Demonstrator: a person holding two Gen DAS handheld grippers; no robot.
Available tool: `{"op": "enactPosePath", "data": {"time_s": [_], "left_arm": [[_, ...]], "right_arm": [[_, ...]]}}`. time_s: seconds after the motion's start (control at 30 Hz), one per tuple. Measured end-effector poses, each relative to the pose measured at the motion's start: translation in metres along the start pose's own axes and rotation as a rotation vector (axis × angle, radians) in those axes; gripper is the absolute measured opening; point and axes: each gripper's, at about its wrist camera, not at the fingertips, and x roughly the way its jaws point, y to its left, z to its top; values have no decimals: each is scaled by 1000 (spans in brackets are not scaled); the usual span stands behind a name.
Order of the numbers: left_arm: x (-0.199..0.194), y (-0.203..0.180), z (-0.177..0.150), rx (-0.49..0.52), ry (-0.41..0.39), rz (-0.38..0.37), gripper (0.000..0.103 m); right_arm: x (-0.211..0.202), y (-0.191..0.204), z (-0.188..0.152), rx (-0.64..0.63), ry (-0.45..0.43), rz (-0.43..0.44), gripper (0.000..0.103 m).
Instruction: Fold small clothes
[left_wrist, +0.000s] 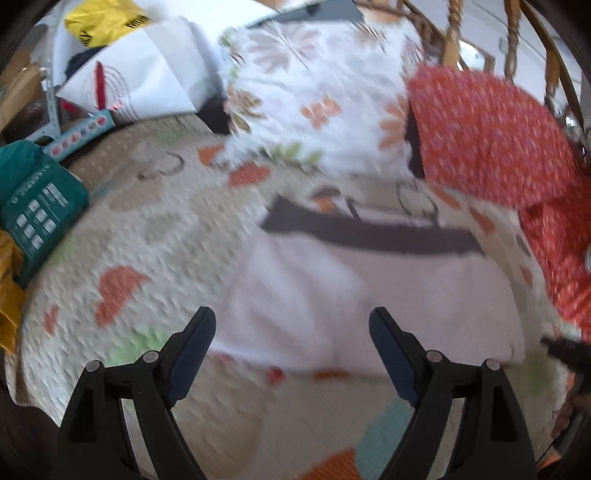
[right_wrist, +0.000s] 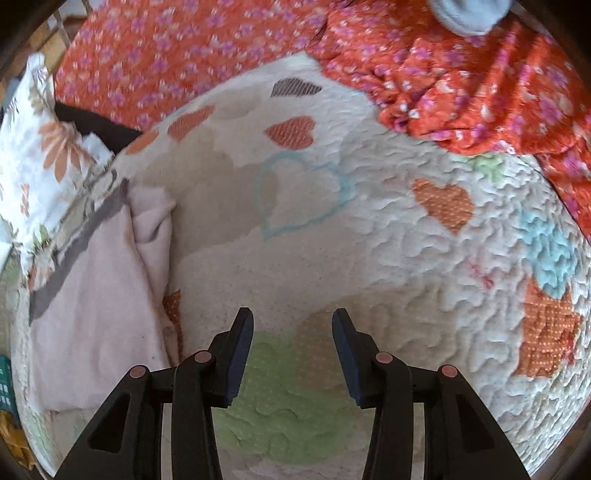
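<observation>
**Pink garment flat on the quilt, both claws empty**

Left wrist view shows the left claw (left_wrist: 291, 321) with its fingers wide apart, holding nothing, above the near edge of a pale pink garment (left_wrist: 369, 295). The garment lies fairly flat on the heart-patterned quilt (left_wrist: 129, 236) of a bed, with a dark band (left_wrist: 369, 230) along its far edge. This picture is smeared, so fine creases cannot be read. Beyond lie a floral pillow (left_wrist: 317, 99) and an orange flowered cloth (left_wrist: 491, 136); a teal packet (left_wrist: 37, 206) sits at the left.

In the right wrist view the right claw (right_wrist: 292, 325) is also spread and empty, over bare quilt, well apart from the garment, which lies off to its left with a bunched fold along its nearer side.

Judged from this, a fold has yet to be made or finished. 3 risks stand out:
- A claw closing low could pinch the quilt along with the garment and drag both.
- Gripping only 1 layer at the bunched side would leave the fold uneven.
- With the right claw so far off, a 1-sided lift could skew the cloth.
</observation>
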Motion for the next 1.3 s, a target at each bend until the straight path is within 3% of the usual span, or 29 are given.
{"op": "enactPosePath", "data": {"time_s": [0.17,0.3,0.6,0.73,1.07,1.3], "left_arm": [[12,-38,-20,123,35,-2,84],[15,-53,-29,207,21,21,84],[35,-52,-32,210,80,13,84],[39,-51,-32,202,92,11,84],[45,-57,-32,217,107,9,84],[47,-59,-34,212,117,3,84]], "right_arm": [[-23,26,0,-61,-92,57,54],[-21,53,-6,-123,-113,78,55],[3,114,-27,-285,-66,132,55],[15,131,-37,-360,-45,105,55],[28,117,-30,-332,-1,23,57],[25,97,-20,-225,18,65,58]]}}
